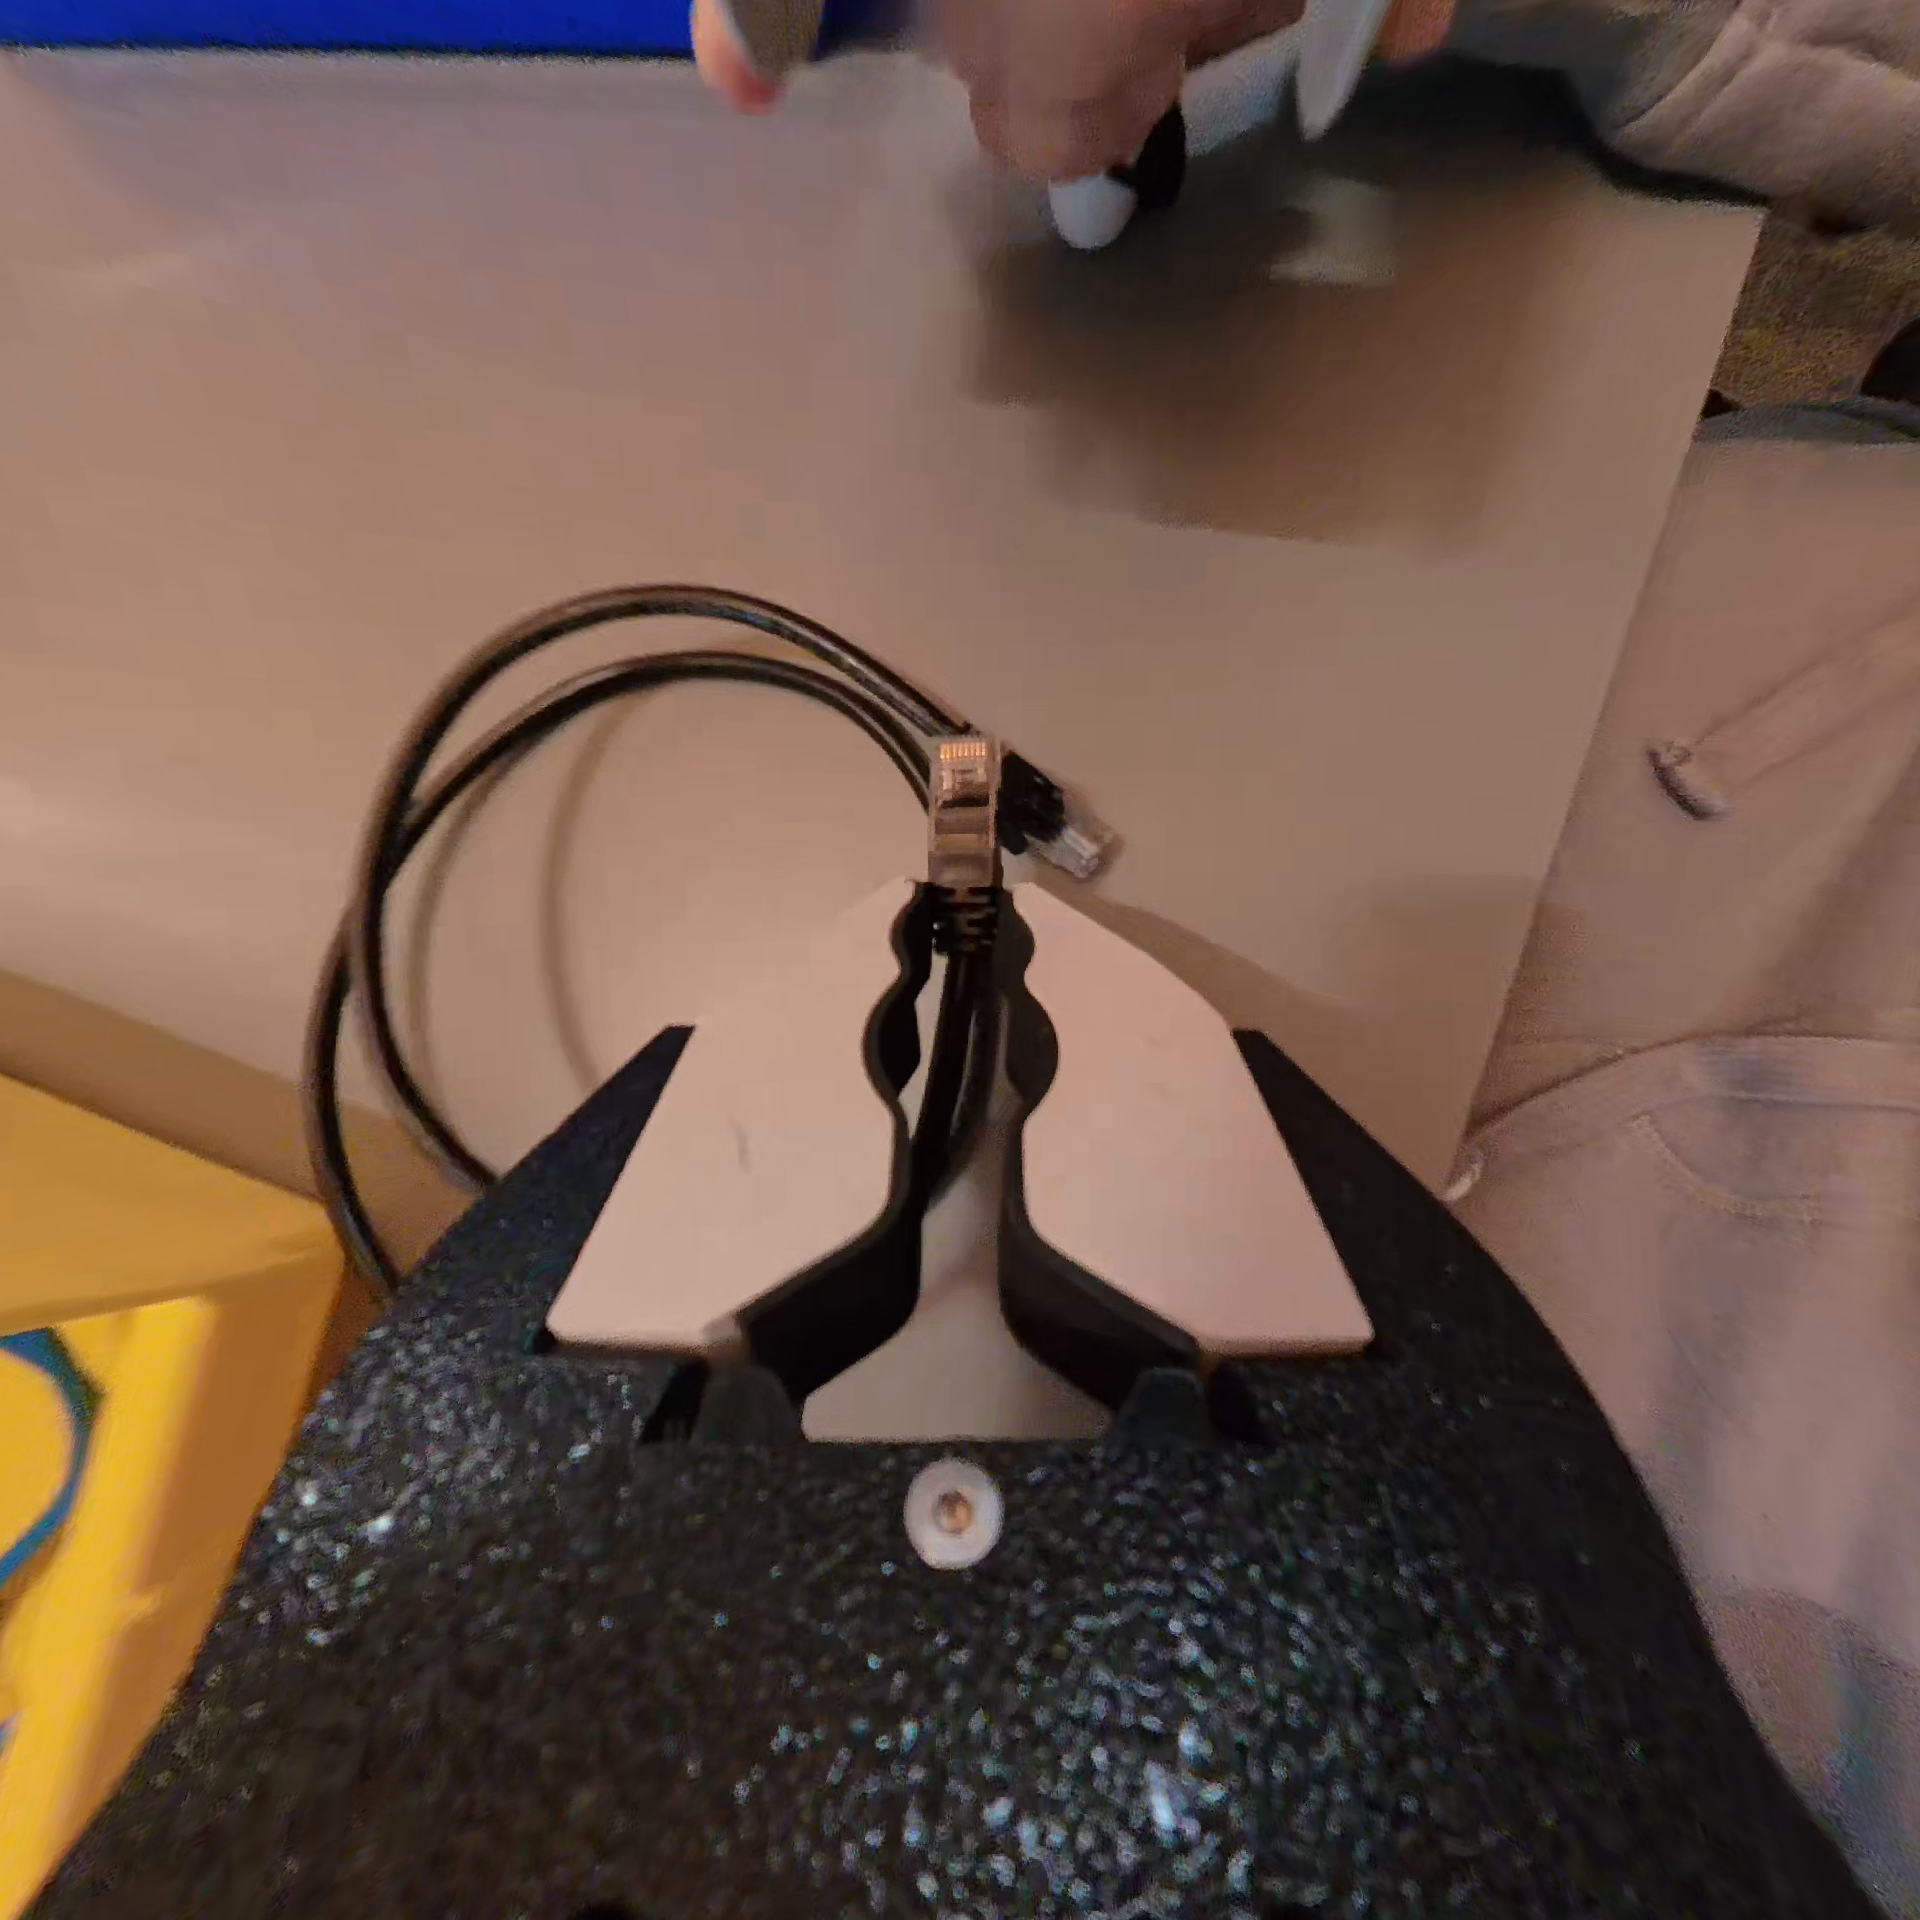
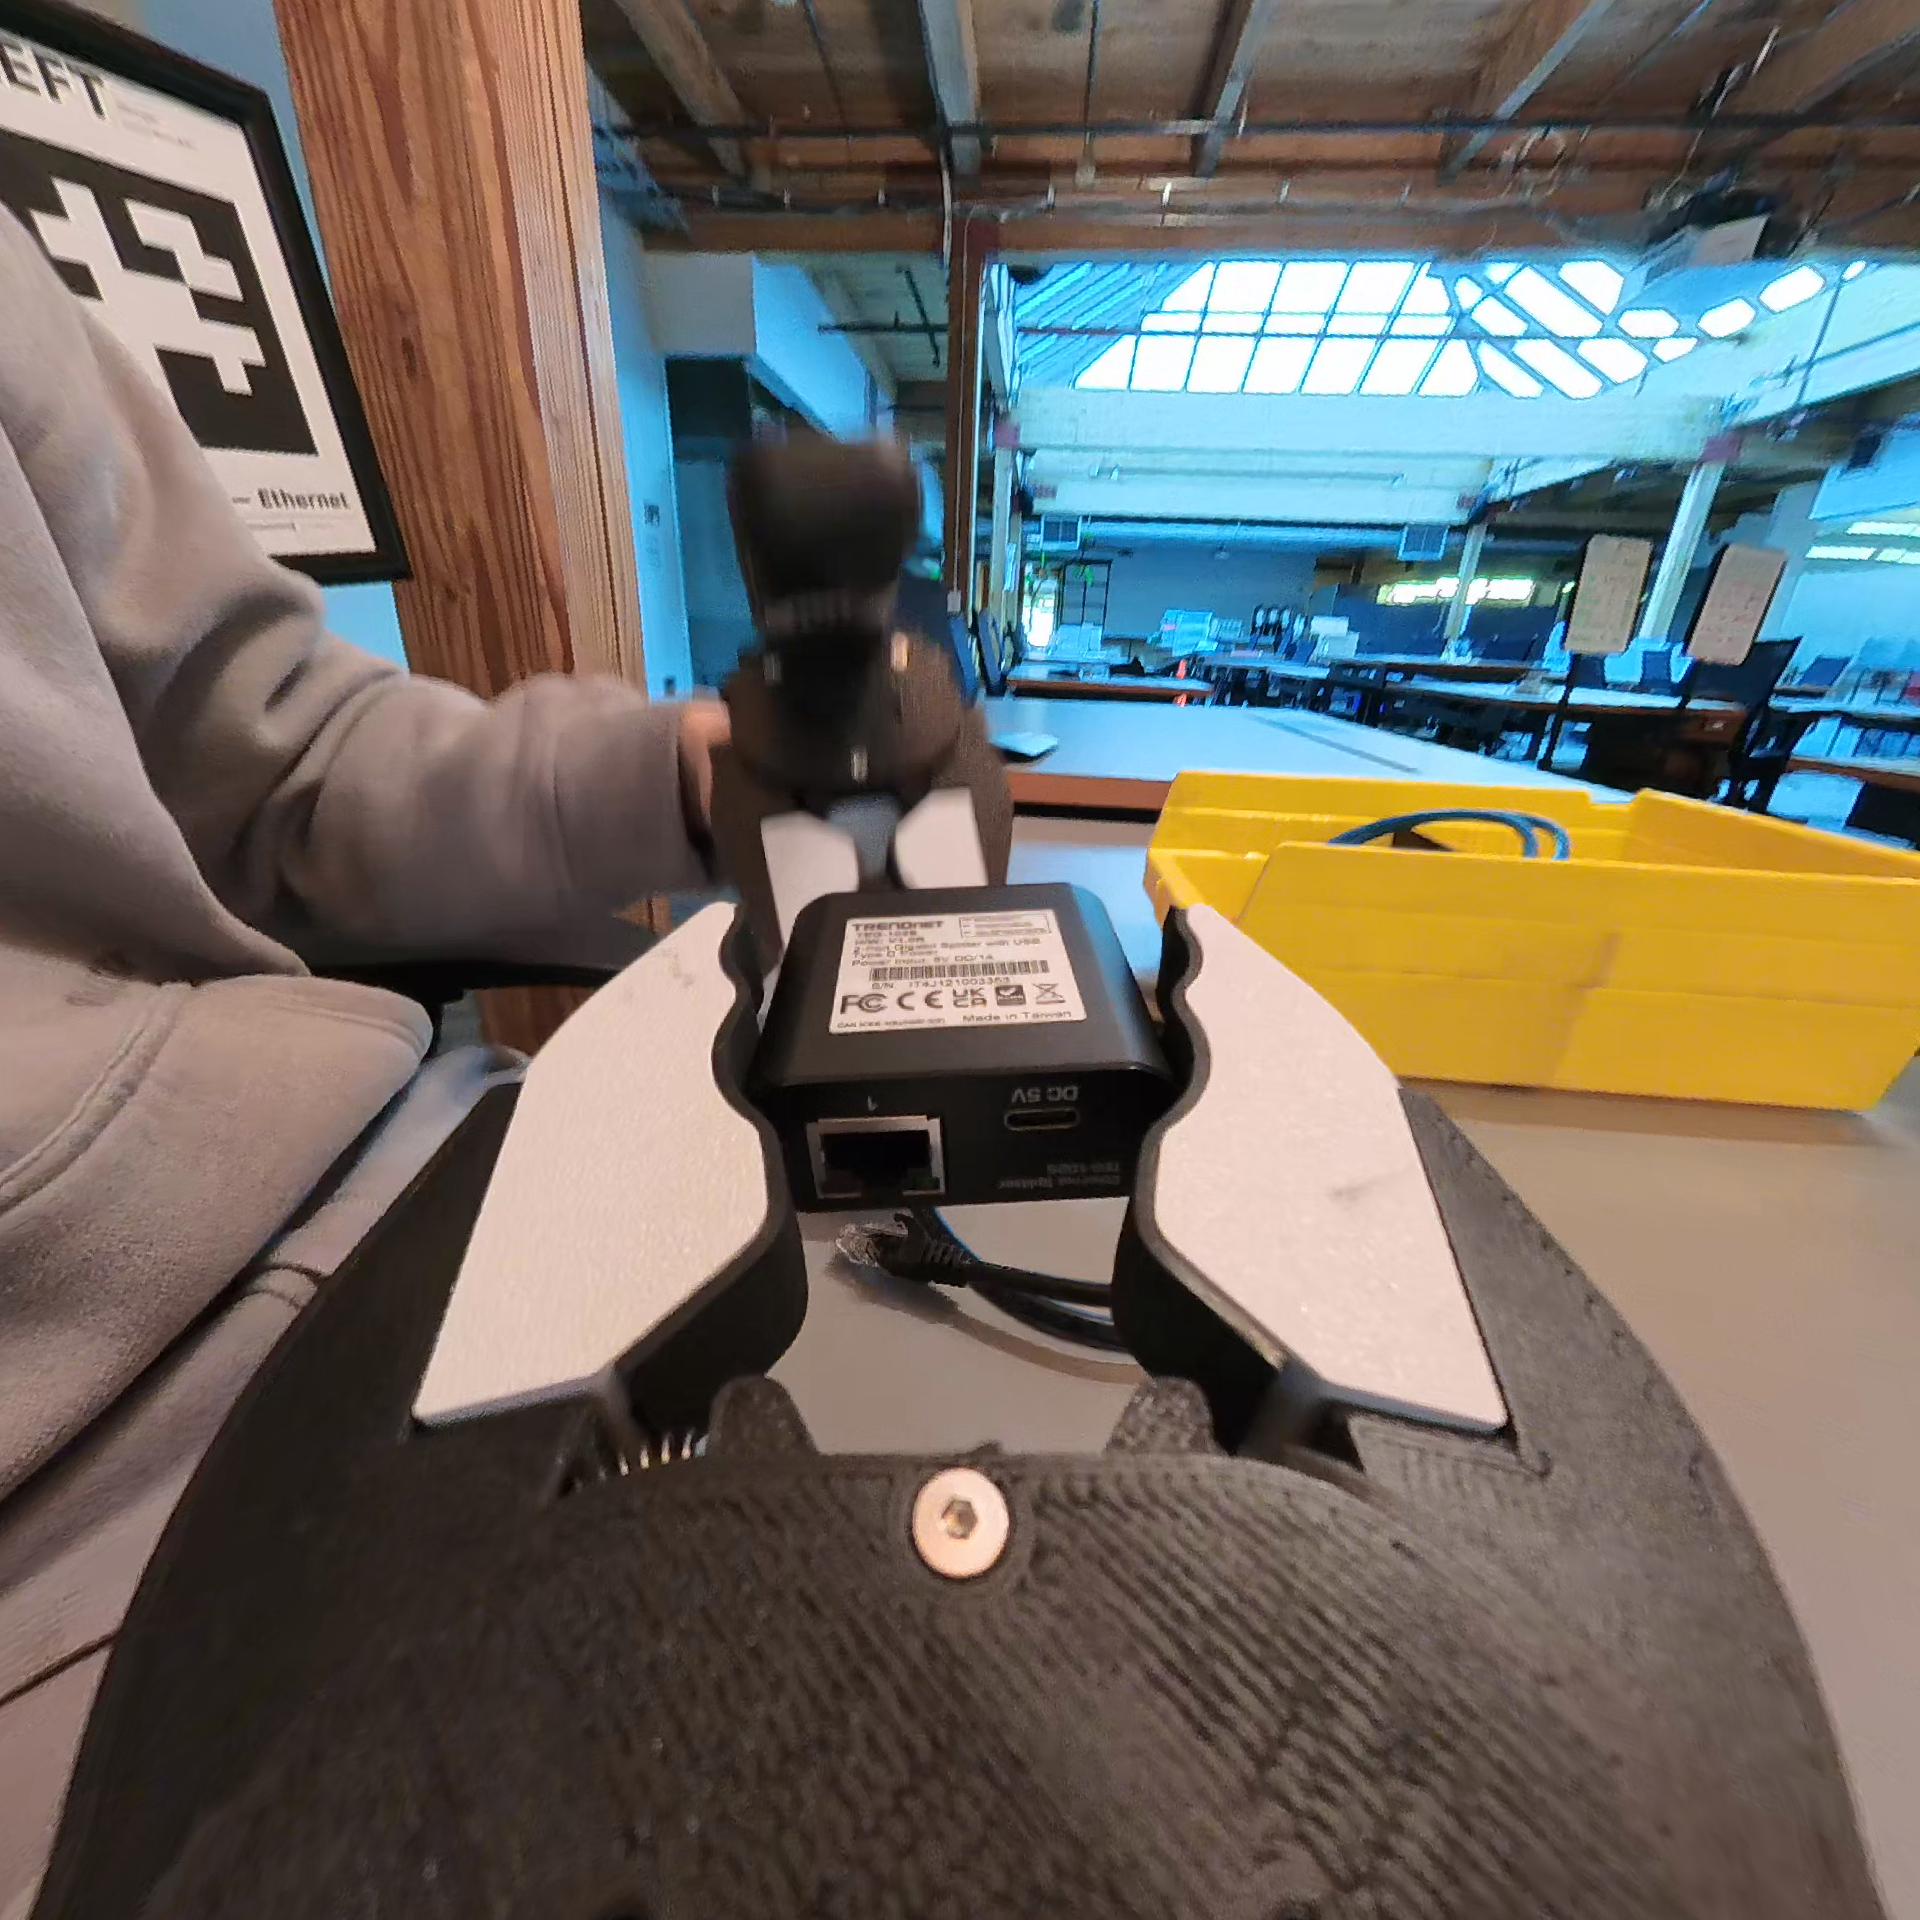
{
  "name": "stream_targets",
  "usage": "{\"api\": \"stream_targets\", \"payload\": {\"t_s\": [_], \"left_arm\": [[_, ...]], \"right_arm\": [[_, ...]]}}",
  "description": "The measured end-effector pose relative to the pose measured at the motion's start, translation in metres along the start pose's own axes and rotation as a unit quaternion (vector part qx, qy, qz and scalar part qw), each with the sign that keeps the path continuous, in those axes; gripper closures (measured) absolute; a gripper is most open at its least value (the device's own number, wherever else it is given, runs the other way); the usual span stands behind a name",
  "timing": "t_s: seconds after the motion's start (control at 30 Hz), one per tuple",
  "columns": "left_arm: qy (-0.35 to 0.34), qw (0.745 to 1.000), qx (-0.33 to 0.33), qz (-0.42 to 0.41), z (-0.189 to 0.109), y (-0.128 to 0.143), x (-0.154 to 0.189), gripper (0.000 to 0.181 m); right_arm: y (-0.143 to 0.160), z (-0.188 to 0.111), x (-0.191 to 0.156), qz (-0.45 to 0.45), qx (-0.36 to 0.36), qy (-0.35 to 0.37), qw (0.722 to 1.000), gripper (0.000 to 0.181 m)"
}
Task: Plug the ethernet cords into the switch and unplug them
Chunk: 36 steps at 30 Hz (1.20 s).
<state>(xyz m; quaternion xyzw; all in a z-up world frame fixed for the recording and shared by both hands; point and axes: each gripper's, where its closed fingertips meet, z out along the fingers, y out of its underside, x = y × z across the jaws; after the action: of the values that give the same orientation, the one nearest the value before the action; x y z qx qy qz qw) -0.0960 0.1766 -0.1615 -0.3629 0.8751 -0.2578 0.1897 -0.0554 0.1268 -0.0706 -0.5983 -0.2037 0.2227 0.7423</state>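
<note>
In the left wrist view my left gripper is shut on a black ethernet cord just behind its clear plug, which sticks out past the fingertips. The cord loops on the grey table, and a second clear plug lies beside the first. In the right wrist view my right gripper is shut on the small black switch, held above the table with its label side up. An empty port faces the camera. A black plug lies on the table below it. The left gripper shows blurred beyond the switch.
A yellow bin with a blue cable inside stands on the table to the right, and it also shows in the left wrist view. A person in a grey hoodie sits close by. A blurred hand is at the far table edge.
</note>
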Motion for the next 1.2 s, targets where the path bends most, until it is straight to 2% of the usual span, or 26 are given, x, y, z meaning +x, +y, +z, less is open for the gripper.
{"api": "stream_targets", "payload": {"t_s": [0.2,0.5,0.93,1.03,1.2], "left_arm": [[-0.002,1.0,0.02,0.021,-0.034,-0.047,-0.014,0.17],[0.002,0.997,0.037,0.071,-0.032,-0.079,-0.014,0.17],[0.006,0.997,0.02,0.079,-0.026,-0.083,-0.013,0.171],[0.02,0.997,0.056,0.055,-0.025,-0.087,-0.012,0.171],[0.024,0.997,0.06,0.041,-0.011,-0.079,-0.011,0.171]], "right_arm": [[0.005,0.005,-0.002,0.005,-0.022,-0.012,1.0,0.107],[0.004,0.003,-0.003,0.005,-0.016,-0.016,1.0,0.107],[0.007,0.006,-0.003,0.008,-0.024,-0.013,1.0,0.106],[0.005,0.005,-0.001,0.013,-0.016,-0.008,1.0,0.106],[0.005,0.005,-0.002,0.009,-0.017,-0.006,1.0,0.106]]}}
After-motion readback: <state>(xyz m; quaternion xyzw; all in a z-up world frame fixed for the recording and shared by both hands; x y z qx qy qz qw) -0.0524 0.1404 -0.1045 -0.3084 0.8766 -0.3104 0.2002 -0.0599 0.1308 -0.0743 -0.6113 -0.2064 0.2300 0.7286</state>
